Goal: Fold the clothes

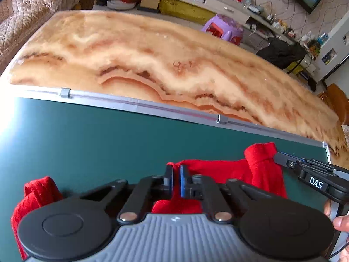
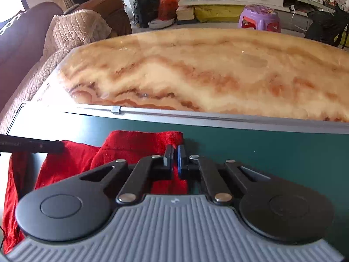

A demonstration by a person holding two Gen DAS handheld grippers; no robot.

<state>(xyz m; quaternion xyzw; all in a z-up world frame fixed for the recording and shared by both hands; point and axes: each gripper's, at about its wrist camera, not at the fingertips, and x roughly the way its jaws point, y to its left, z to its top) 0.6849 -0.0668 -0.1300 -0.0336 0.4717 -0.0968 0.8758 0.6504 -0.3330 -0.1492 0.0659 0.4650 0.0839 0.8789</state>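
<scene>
Both the left hand-held gripper and the right hand-held gripper are pinching the red garment with fingers nearly shut, holding its edge stretched between them over the green board on the counter, seemingly to keep a fold line straight.

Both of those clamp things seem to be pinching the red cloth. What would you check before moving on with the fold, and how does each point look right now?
1. Left gripper shut on the red garment: ok, fingers nearly together with cloth at the tips.
2. Right gripper shut on the garment: ok; the left view shows cloth bunched at its tip.
3. Cloth between the grippers flat: not ok, it sags and wrinkles.
4. Green board ahead free of things: ok.
5. Garment fully on the board: cannot tell; its near part is hidden by the grippers.
</scene>
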